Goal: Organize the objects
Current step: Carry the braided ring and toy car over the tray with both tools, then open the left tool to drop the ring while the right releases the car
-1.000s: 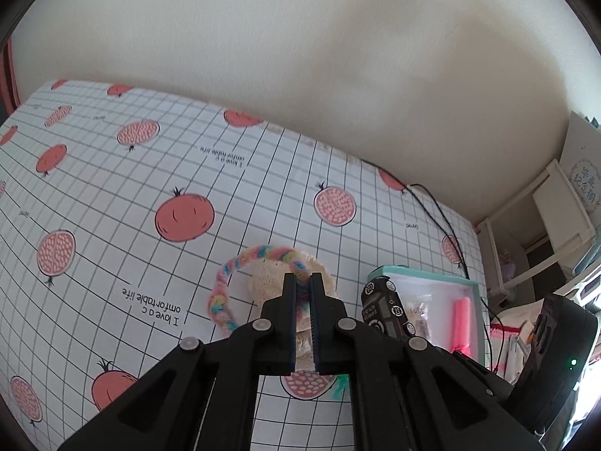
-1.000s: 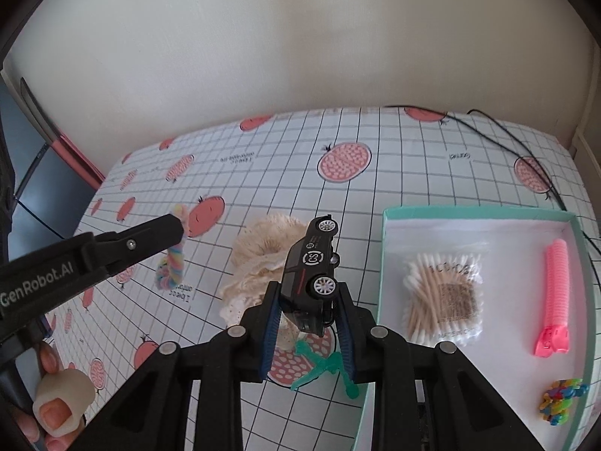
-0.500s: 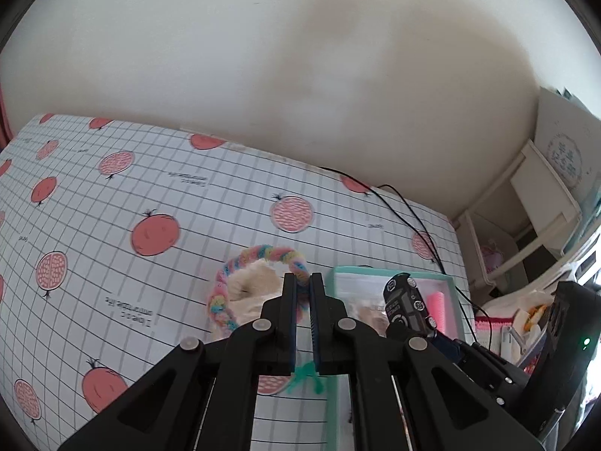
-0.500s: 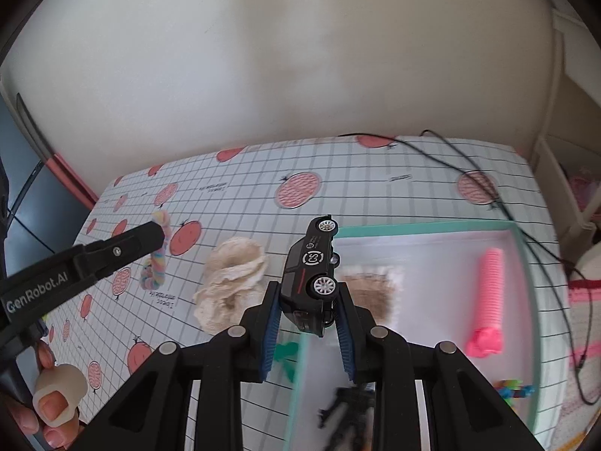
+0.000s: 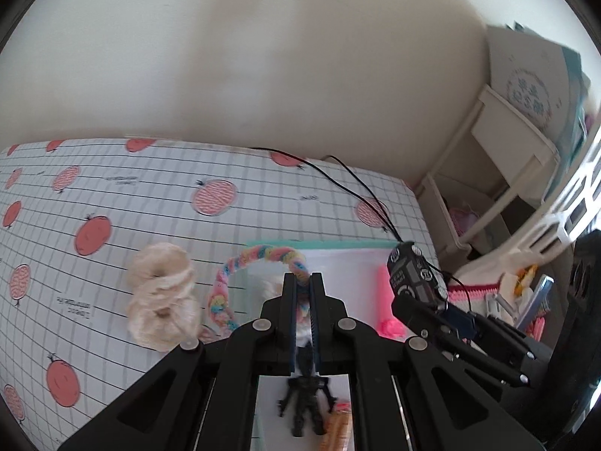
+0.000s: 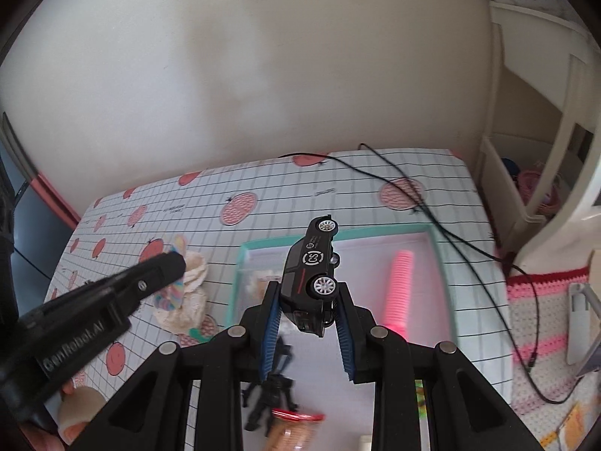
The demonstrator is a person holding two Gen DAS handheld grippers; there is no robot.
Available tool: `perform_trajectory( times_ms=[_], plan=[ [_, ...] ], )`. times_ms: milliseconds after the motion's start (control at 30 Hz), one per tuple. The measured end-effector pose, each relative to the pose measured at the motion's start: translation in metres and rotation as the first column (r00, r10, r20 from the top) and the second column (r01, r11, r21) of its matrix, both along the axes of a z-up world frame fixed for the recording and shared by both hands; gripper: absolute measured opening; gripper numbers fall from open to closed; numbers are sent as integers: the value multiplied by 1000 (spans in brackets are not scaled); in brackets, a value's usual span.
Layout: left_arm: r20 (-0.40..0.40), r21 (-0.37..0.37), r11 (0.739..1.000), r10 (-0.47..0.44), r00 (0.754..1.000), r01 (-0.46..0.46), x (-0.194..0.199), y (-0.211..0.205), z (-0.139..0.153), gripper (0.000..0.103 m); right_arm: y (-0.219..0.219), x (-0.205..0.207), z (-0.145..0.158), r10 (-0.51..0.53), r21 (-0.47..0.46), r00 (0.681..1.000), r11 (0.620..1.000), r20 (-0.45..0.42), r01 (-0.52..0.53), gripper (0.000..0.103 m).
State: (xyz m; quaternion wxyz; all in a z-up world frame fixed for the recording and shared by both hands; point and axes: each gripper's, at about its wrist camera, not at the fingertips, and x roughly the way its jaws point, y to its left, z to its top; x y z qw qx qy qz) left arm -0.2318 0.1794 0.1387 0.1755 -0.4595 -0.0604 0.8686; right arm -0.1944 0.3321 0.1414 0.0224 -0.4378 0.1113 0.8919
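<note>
Over the teal tray [image 6: 435, 233], the black toy car [image 6: 311, 282] hangs nose-down, pinched btwn the right gripper [image 6: 308, 323] fingers, jaws about car-width apart and closed on its body. Left gripper [image 5: 303, 300] is nearly fully closed on the pastel braided loop [image 5: 259, 255], which arcs up and to the left over the tray's near-left edge. Inside the tray: pink ribbed tube [image 6: 398, 285], dark toy figure [image 6: 268, 394], plus some blurred bits I can't ID. Outside, on the pomegranate-print cloth [image 5: 112, 195], a cream crochet piece [image 5: 161, 297] sits just beside the tray. Black cable [image 6: 450, 225] crosses the tray's far corner.

Step, by my read: both items mid-carry, w/ drop-off into the tray pending. Next move prob. needs lowering the car to a bare white patch, clear of the tube and figure, then opening; same for the loop.
</note>
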Motion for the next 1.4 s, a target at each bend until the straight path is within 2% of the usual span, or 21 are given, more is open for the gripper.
perform_trajectory(
  times_ms=[200,333,667,1100,1267,1333,1400],
  plan=[
    [36,-2,998,-58,998,59,4,28,-14,6,26,4,-9,-46,8,999,999,30,46,30],
    [88,28,996,-82,993,80,2,38,-31,6,36,4,-21,-58,-2,996,998,63,58,30],
    [208,70,995,-80,975,67,-6,42,-70,6,31,-7,-59,-37,-3,988,999,148,38,30],
    [291,125,991,-80,953,45,-13,37,-90,6,23,-14,-69,-32,19,982,999,185,28,31],
    [303,129,991,-83,949,45,-13,35,-89,12,25,-14,-67,-42,19,982,999,182,39,33],
    [304,126,991,-80,949,43,-14,34,-88,20,26,-14,-66,-44,15,983,999,177,42,34],
    [304,136,990,-77,950,37,-14,30,-87,23,26,-13,-63,-44,13,984,999,172,43,35]
  ],
)
